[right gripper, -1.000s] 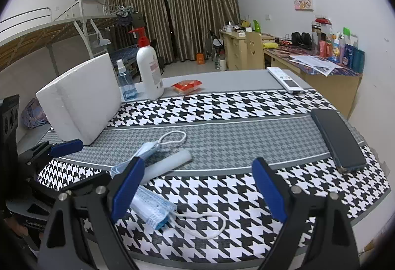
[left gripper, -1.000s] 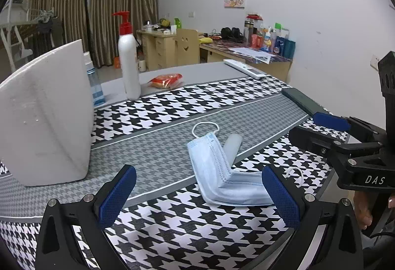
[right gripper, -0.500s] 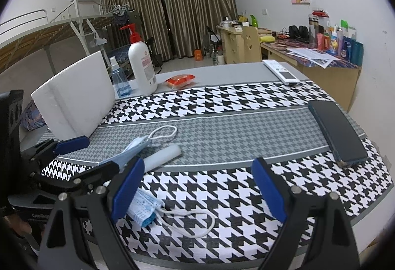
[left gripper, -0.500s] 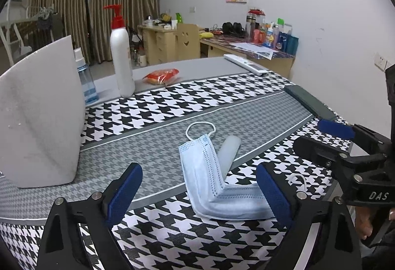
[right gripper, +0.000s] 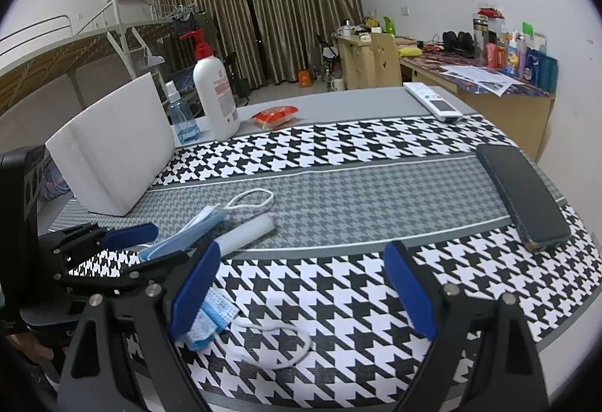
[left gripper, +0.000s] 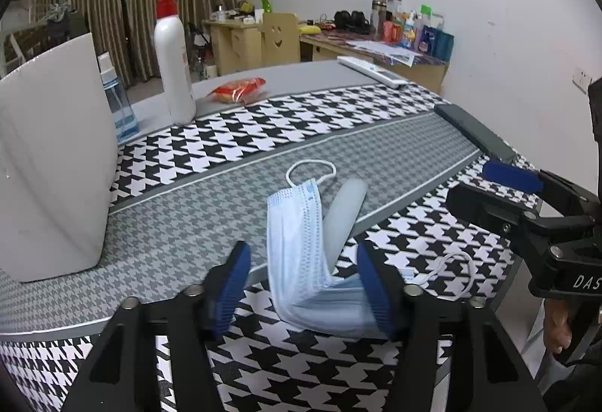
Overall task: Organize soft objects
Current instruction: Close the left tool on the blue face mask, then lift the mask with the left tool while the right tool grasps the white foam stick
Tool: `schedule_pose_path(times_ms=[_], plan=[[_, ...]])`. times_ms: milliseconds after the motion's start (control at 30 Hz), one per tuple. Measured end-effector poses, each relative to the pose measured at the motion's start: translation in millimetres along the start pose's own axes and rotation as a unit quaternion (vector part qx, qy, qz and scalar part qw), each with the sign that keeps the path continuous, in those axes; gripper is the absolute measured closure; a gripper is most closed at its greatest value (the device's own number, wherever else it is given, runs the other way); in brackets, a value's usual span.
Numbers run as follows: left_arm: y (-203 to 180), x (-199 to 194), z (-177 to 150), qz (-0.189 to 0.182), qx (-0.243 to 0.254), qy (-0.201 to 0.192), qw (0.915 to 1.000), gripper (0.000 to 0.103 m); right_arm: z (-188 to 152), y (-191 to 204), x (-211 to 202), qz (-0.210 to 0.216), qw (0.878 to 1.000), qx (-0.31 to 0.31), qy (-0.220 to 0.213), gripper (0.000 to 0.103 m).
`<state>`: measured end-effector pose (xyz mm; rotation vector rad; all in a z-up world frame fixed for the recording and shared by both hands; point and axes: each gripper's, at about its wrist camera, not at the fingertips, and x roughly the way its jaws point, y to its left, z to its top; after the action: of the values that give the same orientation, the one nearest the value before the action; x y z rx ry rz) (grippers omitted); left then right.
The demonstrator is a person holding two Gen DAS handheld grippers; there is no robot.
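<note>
Now the left gripper [left gripper: 303, 282] is closing around the folded blue face mask [left gripper: 301, 250] lying on the worktop [left gripper: 376, 145], pads not yet pressing. Pinching the folded layers squarely, clear of the ear loop [left gripper: 453, 271], should work best. Meanwhile the right gripper [right gripper: 303, 288] hovers wide, empty.

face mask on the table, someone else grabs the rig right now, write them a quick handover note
Left claw: closing around the folded part of the blue face mask, mask between its pads, not yet clearly pinched.
Right claw: open, empty, over the checked cloth.
Mask lies bent near the table's front edge, partly over a grey tube, with one ear loop on the far side and the other by the edge.
Done: left claw lined up on the mask.
Left: finish the grip, lift the mask, tidy it away.
</note>
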<state>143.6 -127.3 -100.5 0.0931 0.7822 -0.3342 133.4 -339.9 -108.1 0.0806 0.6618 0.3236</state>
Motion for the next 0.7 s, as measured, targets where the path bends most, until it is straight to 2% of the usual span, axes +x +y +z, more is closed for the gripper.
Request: schedule_pose_path(times_ms=[267,567,700], plan=[[6.3,-2.4,-5.4,-0.006,-0.012,0.014,0.9998,0.073,-1.9,6.6,6.5,0.005,1.0,-0.003,0.008,0.011],[15.3,-8.3,-10.9,-0.004,-0.023,0.012,0.9997,0.086,-2.8,19.0,11.7,0.013,1.0,-0.012,0.017,0.011],[19.2,-13.7,-11.1,-0.004,-0.025,0.004,0.9997,0.088,-2.8,22.4,15.3,0.018,0.999,-0.011,0.024,0.011]])
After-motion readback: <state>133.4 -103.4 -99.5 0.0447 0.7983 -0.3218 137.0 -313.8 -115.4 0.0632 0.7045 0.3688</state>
